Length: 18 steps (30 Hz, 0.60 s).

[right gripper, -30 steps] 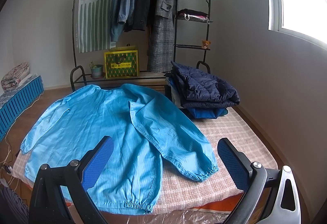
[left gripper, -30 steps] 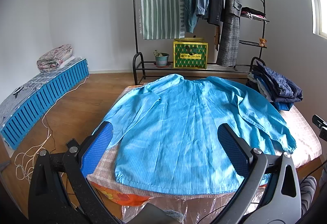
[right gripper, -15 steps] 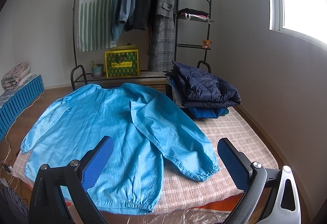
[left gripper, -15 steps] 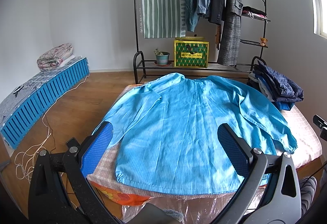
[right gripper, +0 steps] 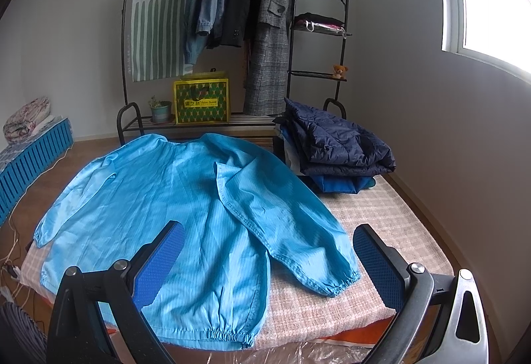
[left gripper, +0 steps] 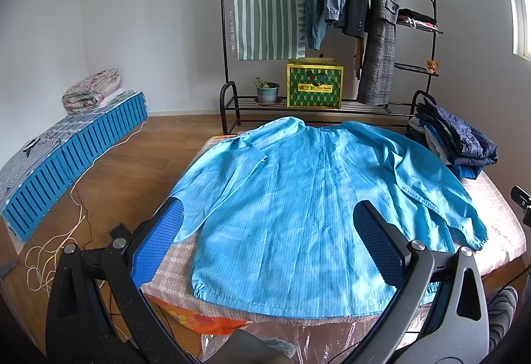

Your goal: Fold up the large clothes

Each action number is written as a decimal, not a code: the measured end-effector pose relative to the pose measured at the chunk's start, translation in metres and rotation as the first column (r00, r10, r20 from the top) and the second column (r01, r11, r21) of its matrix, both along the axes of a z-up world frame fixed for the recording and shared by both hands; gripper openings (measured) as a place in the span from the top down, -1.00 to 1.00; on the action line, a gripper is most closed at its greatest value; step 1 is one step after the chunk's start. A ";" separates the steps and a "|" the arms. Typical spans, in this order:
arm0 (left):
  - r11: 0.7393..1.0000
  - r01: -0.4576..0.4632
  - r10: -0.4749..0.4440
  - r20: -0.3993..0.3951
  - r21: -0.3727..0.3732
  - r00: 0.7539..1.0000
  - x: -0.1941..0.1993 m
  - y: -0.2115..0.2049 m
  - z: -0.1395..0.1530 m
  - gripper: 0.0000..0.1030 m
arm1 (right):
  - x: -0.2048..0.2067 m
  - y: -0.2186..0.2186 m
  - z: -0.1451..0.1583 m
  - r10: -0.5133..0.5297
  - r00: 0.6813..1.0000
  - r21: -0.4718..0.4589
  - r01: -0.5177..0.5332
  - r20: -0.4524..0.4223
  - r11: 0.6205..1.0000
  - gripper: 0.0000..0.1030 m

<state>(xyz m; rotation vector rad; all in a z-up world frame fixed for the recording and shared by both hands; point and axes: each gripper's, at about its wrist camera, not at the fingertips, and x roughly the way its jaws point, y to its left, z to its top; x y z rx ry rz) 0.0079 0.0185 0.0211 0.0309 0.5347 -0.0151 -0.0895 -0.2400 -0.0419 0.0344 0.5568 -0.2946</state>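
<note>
A large light-blue jacket (left gripper: 305, 208) lies spread flat on a checked pink-covered table (left gripper: 497, 231), collar at the far end, hem near me. Both sleeves lie out to the sides, the right one angled down to its cuff (right gripper: 335, 284). The jacket also shows in the right wrist view (right gripper: 186, 208). My left gripper (left gripper: 268, 241) is open and empty, held above the near hem. My right gripper (right gripper: 268, 261) is open and empty, above the jacket's right side near the cuff.
A pile of folded dark-blue clothes (right gripper: 335, 148) sits on the table's far right corner. A black clothes rack (left gripper: 332, 15) with hung coats stands behind. A blue slatted bench (left gripper: 66, 165) is at left, cords (left gripper: 59, 248) on the wooden floor.
Both gripper views have barely shifted. The jacket lies the same and both grippers stay open.
</note>
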 end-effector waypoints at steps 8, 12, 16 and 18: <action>1.000 -0.022 0.022 -0.013 0.002 1.000 0.011 0.012 -0.008 -1.00 | 0.012 0.011 -0.002 0.009 1.000 -0.006 -0.009 -0.015 1.000 -0.99; 0.999 -0.041 0.041 -0.021 0.006 0.999 0.017 0.020 -0.012 -1.00 | 0.021 0.018 -0.005 0.018 1.000 -0.006 -0.019 -0.025 1.000 -0.99; 0.998 -0.061 0.062 -0.031 0.013 0.998 0.026 0.028 -0.017 -1.00 | 0.029 0.027 -0.007 0.030 0.999 -0.008 -0.030 -0.035 1.000 -0.99; 0.997 -0.070 0.070 -0.037 0.017 0.997 0.030 0.032 -0.021 -1.00 | 0.032 0.032 -0.008 0.037 0.999 -0.011 -0.037 -0.041 0.999 -0.99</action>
